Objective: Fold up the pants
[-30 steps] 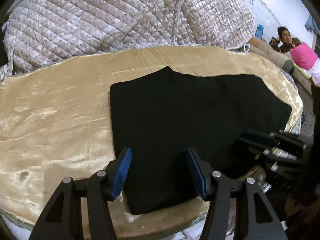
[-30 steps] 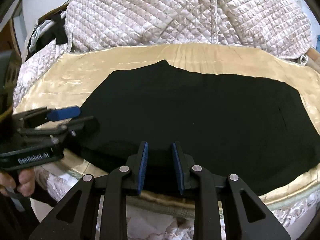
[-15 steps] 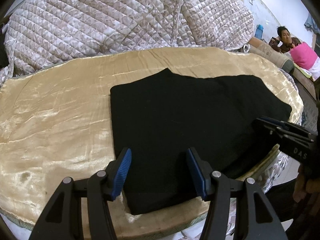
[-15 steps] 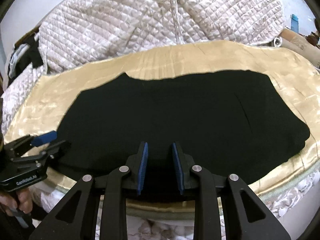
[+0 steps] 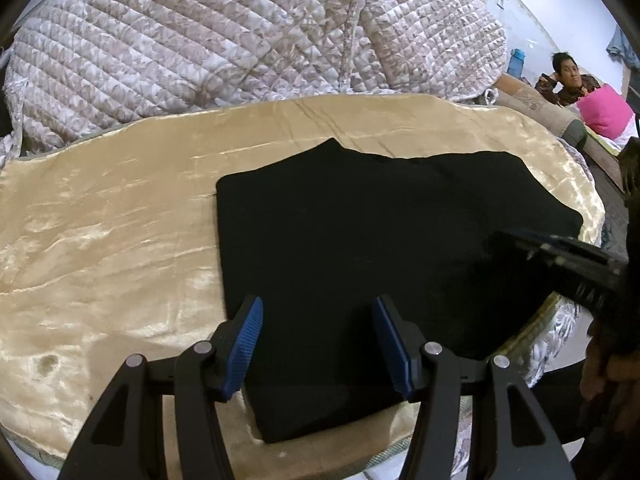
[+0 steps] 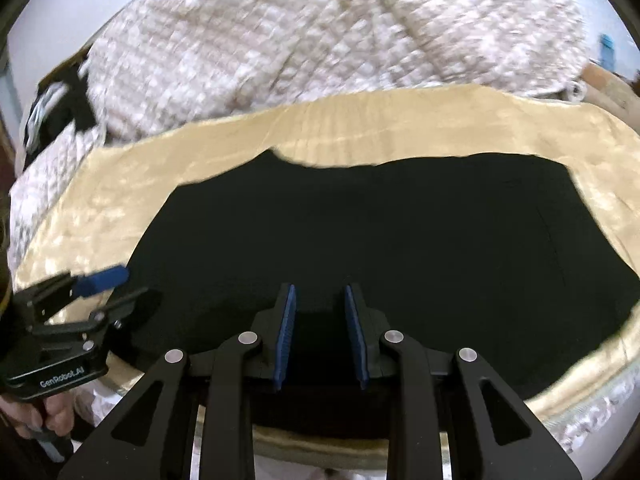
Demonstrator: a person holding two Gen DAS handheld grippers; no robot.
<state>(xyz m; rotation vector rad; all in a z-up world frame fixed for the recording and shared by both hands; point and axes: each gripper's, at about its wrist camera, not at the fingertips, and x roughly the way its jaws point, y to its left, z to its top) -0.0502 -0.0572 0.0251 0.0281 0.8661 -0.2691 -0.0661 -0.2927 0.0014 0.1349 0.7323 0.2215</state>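
1. The black pants [image 5: 360,248] are seen lying folded and flat on the golden satin sheet [image 5: 100,248] of the bed, reaching the sheet's near edge.
2. The left claw [image 5: 318,344] is held wide apart over the near part of the pants; nothing is gripped between its blue pads [image 5: 244,344].
3. The right claw [image 6: 322,332] is held narrow, with a gap left between its pads, low over the near edge of the pants; whether cloth is caught in it cannot be told.
4. A quilted blanket [image 5: 240,40] is piled behind the pants, at the far side of the sheet.
5. Only in the left wrist view are a seated person [image 5: 568,80] and a pink cushion [image 5: 604,114] shown, far right of the pants; the right claw [image 5: 560,258] appears there at the pants' right side.
6. Only in the right wrist view is the left claw [image 6: 108,292] seen from the side, at the pants' left end, with dark items [image 6: 52,116] far left of the pants. This view is blurred.
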